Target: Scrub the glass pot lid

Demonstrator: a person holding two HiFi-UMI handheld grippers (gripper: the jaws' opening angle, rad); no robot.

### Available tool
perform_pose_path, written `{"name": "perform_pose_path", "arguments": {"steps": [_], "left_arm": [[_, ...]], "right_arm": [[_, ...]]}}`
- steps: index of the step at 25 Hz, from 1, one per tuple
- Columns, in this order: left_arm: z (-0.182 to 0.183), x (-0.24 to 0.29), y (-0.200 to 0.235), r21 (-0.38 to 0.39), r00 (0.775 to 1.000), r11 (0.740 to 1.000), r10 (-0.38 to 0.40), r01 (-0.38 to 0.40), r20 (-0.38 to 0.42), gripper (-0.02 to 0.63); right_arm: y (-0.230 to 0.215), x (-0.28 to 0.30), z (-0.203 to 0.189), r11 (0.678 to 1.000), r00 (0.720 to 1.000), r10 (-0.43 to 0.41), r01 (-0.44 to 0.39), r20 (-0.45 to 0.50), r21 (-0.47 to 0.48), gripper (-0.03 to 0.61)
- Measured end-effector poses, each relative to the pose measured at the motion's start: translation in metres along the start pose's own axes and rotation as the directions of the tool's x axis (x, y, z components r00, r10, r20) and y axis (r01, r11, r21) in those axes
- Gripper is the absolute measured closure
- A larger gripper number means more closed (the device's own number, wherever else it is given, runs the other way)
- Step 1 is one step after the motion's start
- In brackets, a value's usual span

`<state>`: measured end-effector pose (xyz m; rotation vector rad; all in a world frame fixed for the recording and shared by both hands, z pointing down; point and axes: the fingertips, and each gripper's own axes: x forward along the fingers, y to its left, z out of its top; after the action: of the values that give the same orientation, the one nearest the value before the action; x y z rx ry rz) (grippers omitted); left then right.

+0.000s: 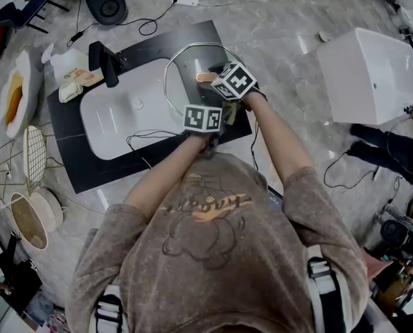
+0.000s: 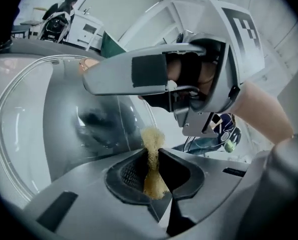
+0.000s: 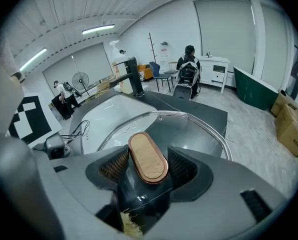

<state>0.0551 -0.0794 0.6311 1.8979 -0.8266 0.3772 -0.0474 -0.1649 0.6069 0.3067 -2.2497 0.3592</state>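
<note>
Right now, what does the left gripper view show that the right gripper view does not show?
Only the left gripper view: the left tool closed on a yellow fibrous scrub pad. Only the right gripper view: the right tool gripping the oval wood-topped knob of the lid, with a black tap behind. Both: the round glass pot lid with its metal rim.

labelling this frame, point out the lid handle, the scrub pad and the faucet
lid handle (image 3: 147, 157): right gripper view, on its wooden top face
scrub pad (image 2: 152, 143): left gripper view, on its frayed upper tuft
faucet (image 1: 107, 62): head view, on its black body
</note>
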Motion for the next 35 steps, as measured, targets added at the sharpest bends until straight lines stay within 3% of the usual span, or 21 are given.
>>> {"name": "perform_pose_path", "arguments": {"steps": [5, 9, 13, 21, 35], "left_arm": [[-0.007, -0.015, 0.009, 0.116, 0.998, 0.992, 0.059, -0.056, -0.026, 0.551], [-0.009, -0.029, 0.019, 0.221, 0.992, 0.969, 0.12, -0.11, -0.032, 0.549], [-0.012, -0.044, 0.033, 0.277, 0.986, 0.948, 0.167, -0.154, -0.024, 0.549], [-0.011, -0.066, 0.055, 0.305, 0.974, 0.928, 0.226, -0.214, -0.005, 0.549], [0.0, -0.101, 0.092, 0.244, 0.944, 0.913, 0.325, -0.328, 0.052, 0.537]], "right_arm": [[0.002, 0.002, -0.003, 1.0, 1.0, 0.002, -0.002, -0.007, -0.002, 0.334], [0.003, 0.002, -0.003, 1.0, 1.0, 0.008, -0.008, -0.003, -0.003, 0.336], [0.0, 0.005, -0.004, 1.0, 1.0, -0.008, 0.007, -0.013, -0.013, 0.337], [0.0, 0.005, -0.006, 0.998, 0.999, -0.023, 0.021, -0.035, -0.057, 0.344], [0.003, 0.01, -0.01, 0.983, 0.994, -0.08, 0.065, -0.081, -0.173, 0.368]]}}
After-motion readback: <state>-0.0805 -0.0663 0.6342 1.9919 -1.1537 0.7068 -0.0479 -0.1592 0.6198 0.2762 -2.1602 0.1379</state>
